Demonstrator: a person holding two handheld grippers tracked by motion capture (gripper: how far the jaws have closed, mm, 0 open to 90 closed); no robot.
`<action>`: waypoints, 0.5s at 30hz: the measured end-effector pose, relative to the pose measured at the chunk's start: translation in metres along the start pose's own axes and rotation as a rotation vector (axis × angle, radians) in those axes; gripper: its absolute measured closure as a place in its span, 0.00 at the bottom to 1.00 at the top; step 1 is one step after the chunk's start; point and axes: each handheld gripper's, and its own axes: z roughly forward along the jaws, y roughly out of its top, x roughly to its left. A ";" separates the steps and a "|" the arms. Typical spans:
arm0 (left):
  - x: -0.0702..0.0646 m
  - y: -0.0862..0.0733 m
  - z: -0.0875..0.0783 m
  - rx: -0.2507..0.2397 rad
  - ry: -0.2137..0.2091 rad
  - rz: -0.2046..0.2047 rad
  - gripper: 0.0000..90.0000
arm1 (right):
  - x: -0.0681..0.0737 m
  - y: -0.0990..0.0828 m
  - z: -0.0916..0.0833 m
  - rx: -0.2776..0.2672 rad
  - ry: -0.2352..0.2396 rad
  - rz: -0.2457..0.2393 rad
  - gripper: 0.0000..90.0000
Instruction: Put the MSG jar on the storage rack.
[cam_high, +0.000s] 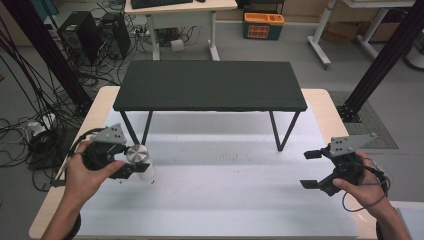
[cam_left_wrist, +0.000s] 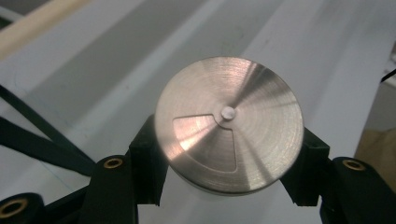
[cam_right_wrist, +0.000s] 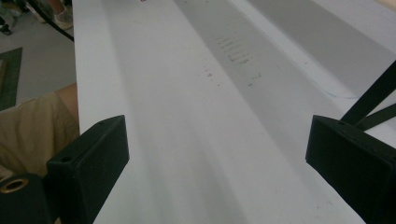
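Here, left gripper (cam_high: 131, 165) fingers (cam_left_wrist: 147, 163) clamp metal-capped cylinder (cam_left_wrist: 229, 123) between them; right gripper (cam_high: 311, 169) fingers (cam_right_wrist: 95, 158) spread wide above white bench (cam_right_wrist: 196, 140).

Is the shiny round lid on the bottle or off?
On. The silver lid sits on the white bottle, which the left gripper clamps from both sides.

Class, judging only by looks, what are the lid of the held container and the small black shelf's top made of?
Lid: likely brushed metal, with fine concentric rings and bright fan-shaped glints. Shelf top: matt black, no glare; painted wood or metal, can't tell which.
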 end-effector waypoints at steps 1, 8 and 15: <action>-0.002 0.007 -0.007 -0.016 -0.002 0.003 0.47 | -0.001 -0.001 0.001 -0.004 0.004 -0.004 0.06; -0.017 0.070 -0.053 -0.067 0.034 0.056 0.47 | -0.006 -0.006 0.005 -0.018 0.027 -0.006 0.06; -0.016 0.133 -0.090 -0.171 0.061 0.058 0.47 | -0.008 0.000 -0.002 -0.014 0.034 -0.026 0.06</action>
